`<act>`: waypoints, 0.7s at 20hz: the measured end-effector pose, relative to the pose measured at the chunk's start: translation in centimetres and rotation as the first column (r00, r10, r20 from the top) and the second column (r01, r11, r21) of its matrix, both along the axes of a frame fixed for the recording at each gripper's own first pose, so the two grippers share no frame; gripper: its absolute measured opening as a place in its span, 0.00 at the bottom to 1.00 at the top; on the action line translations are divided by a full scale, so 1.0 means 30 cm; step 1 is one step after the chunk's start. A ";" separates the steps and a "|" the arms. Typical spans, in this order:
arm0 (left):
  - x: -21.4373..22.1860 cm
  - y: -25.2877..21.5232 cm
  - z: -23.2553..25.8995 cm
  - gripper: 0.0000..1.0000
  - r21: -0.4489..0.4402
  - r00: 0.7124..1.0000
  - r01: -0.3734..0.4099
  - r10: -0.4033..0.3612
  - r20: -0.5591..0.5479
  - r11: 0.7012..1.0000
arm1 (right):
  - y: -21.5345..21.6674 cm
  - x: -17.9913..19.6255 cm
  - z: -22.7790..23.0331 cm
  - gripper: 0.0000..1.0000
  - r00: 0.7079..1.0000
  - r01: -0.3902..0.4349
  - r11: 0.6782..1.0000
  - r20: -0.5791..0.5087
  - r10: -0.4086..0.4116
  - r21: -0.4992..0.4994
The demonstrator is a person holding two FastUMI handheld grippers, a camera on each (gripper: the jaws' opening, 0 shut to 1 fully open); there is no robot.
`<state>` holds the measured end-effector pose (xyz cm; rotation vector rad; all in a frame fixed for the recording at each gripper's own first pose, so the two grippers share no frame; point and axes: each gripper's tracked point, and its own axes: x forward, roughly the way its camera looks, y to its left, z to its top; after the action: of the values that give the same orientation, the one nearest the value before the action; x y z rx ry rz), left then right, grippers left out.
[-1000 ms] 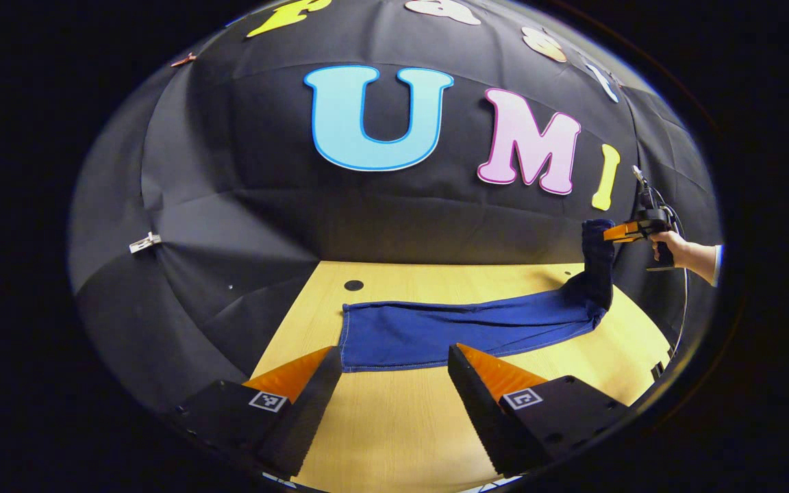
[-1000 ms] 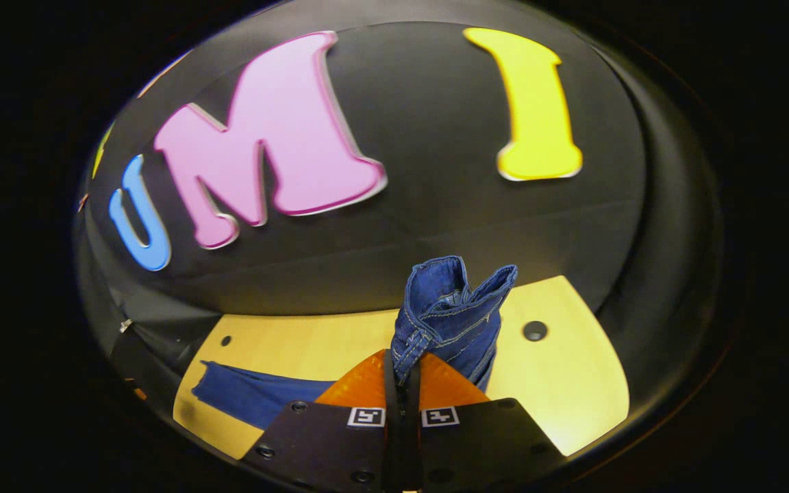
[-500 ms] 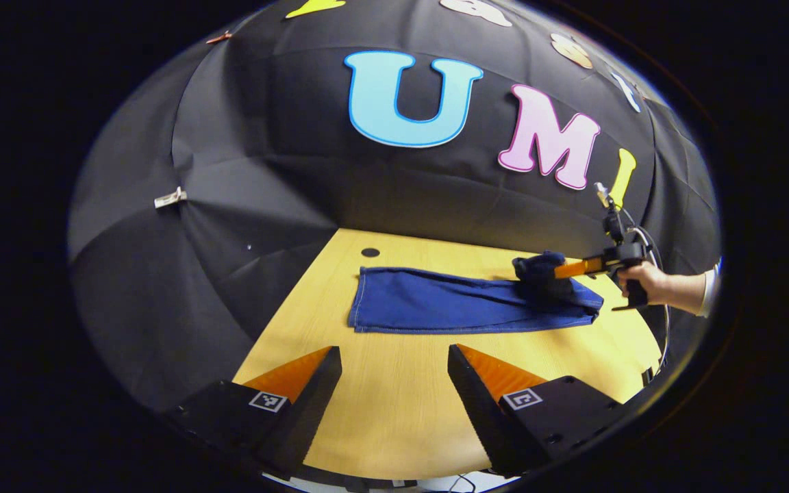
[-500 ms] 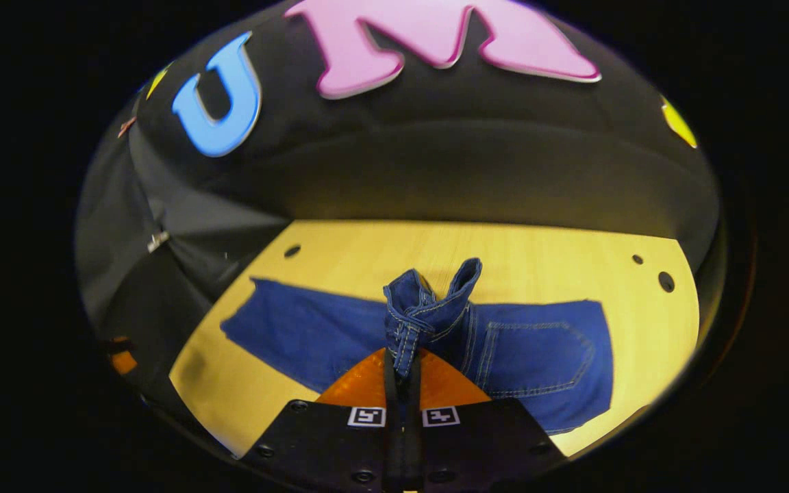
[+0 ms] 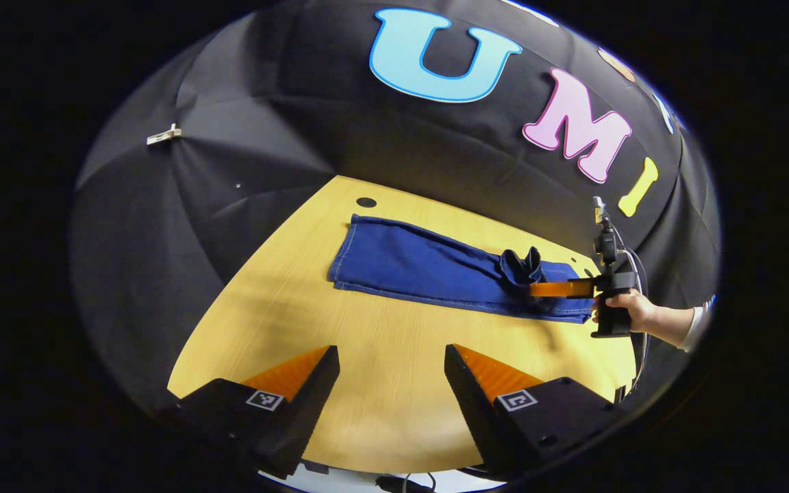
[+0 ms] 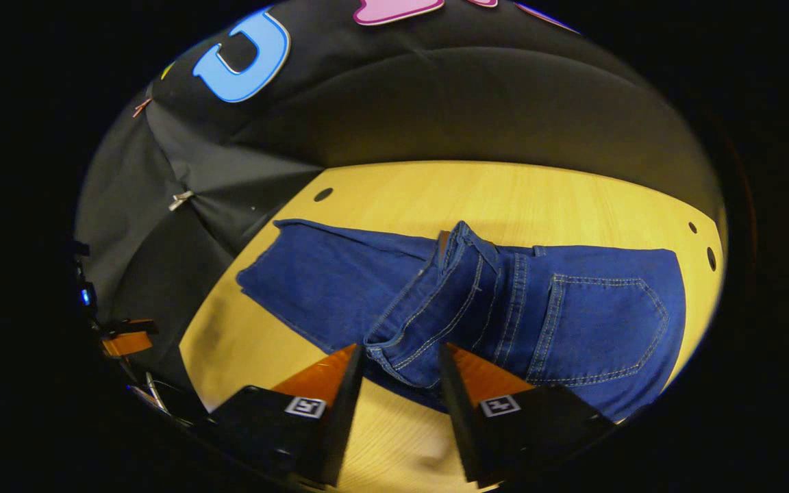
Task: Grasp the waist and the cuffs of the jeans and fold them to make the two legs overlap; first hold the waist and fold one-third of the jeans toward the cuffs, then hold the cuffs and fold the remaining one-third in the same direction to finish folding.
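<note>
Your jeans [image 6: 435,294] lie flat on the wooden table [image 6: 504,192], stretched lengthwise with the legs overlapping. The waist end is folded over onto the legs, so the back pocket [image 6: 600,329] faces up, and the waistband [image 6: 429,301] sits bunched in a loose ridge across the middle.

Your right gripper [image 6: 398,356] hangs just above the near edge of that waistband with its 2 fingers spread apart. The cloth lies between them, but neither finger presses on it.

In the left gripper view, the jeans [image 5: 435,270] run across the far half of the table [image 5: 381,383], cuff end to the left near a round hole [image 5: 366,203] in the tabletop. Your hand [image 5: 631,311] holds the right gripper [image 5: 538,289] at the bunched waistband.

Your left gripper [image 5: 391,363] is open wide, well apart from the jeans, over bare table on the near side.
</note>
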<state>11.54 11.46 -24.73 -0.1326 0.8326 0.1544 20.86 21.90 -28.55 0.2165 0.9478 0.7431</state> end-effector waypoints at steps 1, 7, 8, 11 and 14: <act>0.039 0.004 -0.009 0.97 -0.007 1.000 0.001 -0.001 -0.008 1.000 | -0.022 -0.007 0.028 0.74 1.000 -0.022 1.000 0.019 0.022 0.000; 0.343 0.125 -0.165 0.97 -0.088 0.976 -0.136 0.118 -0.181 0.987 | -0.325 -0.067 0.272 0.94 0.984 -0.072 0.997 0.162 0.068 0.016; 0.389 0.166 -0.203 0.97 -0.087 0.962 -0.178 0.155 -0.226 0.980 | -0.397 -0.082 0.294 0.94 0.986 -0.051 0.998 0.161 0.046 0.024; 0.475 0.227 -0.282 0.97 -0.067 0.920 -0.250 0.216 -0.326 0.966 | -0.599 -0.118 0.284 0.94 0.989 0.042 0.999 0.142 -0.045 0.024; 0.534 0.332 -0.363 0.97 0.071 0.888 -0.235 0.244 -0.390 0.969 | -0.765 -0.181 0.220 0.94 0.989 0.122 0.993 0.079 -0.122 0.003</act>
<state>27.56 21.41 -35.61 -0.1878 1.2194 0.4348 15.42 -1.04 -21.95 0.2393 0.8523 0.6336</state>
